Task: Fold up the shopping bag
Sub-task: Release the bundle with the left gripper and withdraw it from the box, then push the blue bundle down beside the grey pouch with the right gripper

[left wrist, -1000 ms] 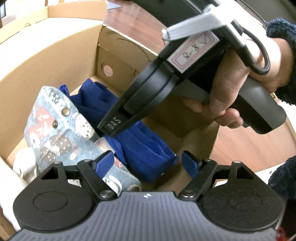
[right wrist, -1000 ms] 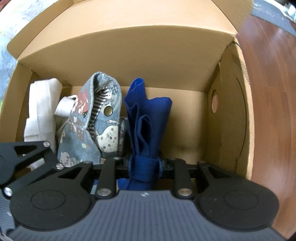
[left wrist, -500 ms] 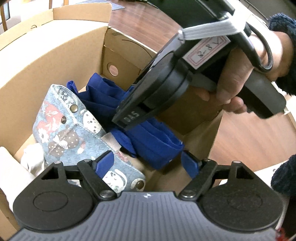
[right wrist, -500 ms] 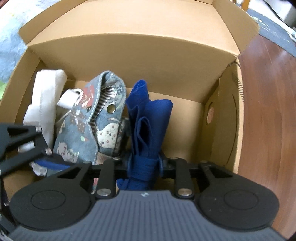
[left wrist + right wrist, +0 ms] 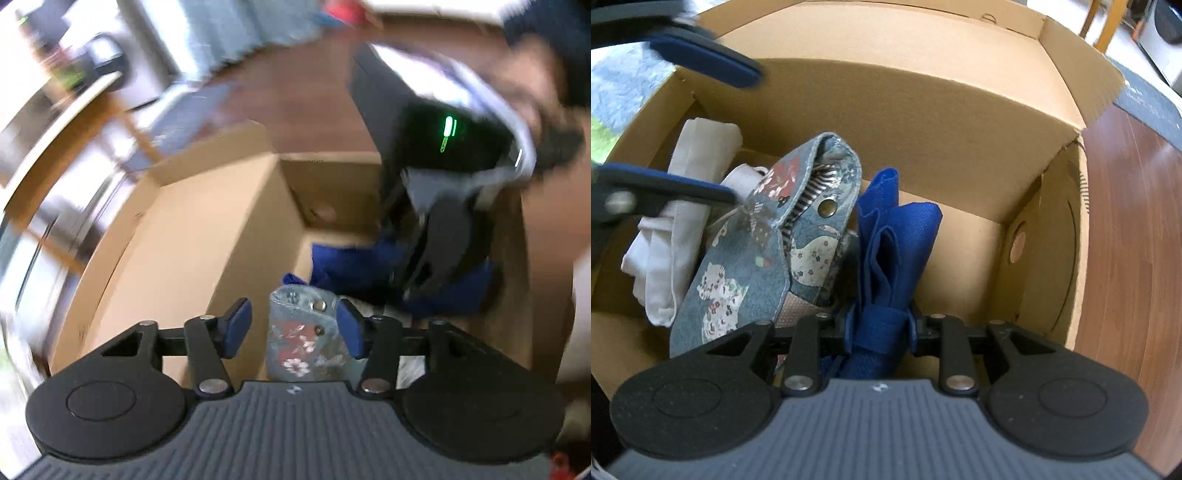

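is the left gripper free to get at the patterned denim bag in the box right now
Probably yes. The left gripper is open above the cardboard box, with the patterned denim bag showing between its fingers. The right gripper is shut on the folded blue bag beside it, so space is tight on that side.

Blue bag (image 5: 886,258): plain royal-blue fabric, folded into a narrow upright bundle, a band of the same cloth wrapped round its lower part. Stands inside the box (image 5: 923,129), upper folds splayed into two or three pointed layers. Its banded lower end is pinched in the right tool (image 5: 881,328), jaws closed on it from both sides. Just left of the tool, the patterned pouch (image 5: 768,251) touches its side; bare box floor to the tool's right. In the left wrist view, blurred, blue bag (image 5: 354,266) lies ahead and right of the left tool (image 5: 293,328).
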### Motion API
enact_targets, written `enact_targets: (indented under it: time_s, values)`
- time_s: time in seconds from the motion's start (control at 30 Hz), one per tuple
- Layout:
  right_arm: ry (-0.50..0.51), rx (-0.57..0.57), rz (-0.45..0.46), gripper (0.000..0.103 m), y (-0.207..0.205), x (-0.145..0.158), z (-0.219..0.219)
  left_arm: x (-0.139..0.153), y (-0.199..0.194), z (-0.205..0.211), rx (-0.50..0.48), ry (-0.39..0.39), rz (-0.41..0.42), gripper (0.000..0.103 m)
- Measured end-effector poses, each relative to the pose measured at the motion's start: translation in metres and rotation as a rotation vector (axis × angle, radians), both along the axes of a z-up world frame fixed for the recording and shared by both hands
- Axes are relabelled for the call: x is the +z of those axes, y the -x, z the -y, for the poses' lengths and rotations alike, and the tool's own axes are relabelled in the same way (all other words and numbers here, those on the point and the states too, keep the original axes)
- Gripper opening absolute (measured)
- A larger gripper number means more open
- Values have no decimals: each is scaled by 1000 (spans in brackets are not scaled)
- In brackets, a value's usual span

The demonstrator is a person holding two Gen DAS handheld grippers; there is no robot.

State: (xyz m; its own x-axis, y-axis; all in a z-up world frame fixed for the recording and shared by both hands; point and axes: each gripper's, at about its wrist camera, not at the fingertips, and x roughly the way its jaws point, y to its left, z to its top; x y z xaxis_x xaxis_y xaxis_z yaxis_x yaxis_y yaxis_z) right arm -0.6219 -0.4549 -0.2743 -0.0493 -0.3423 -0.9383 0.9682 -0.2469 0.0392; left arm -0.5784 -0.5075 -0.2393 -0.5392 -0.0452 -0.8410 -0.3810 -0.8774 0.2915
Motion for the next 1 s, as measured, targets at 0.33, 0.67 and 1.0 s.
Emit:
enact_targets:
  time_s: [0.33, 0.67, 1.0]
  values:
    - [44, 60, -32, 25, -11, 0, 3, -55, 60, -26, -464, 192, 72, 38]
    - [22, 61, -55, 27, -17, -2, 17, -89, 65, -32, -694, 270, 78, 36]
    - [-40, 137, -92, 36, -21, 12, 33, -103, 77, -24, -652, 229, 88, 36]
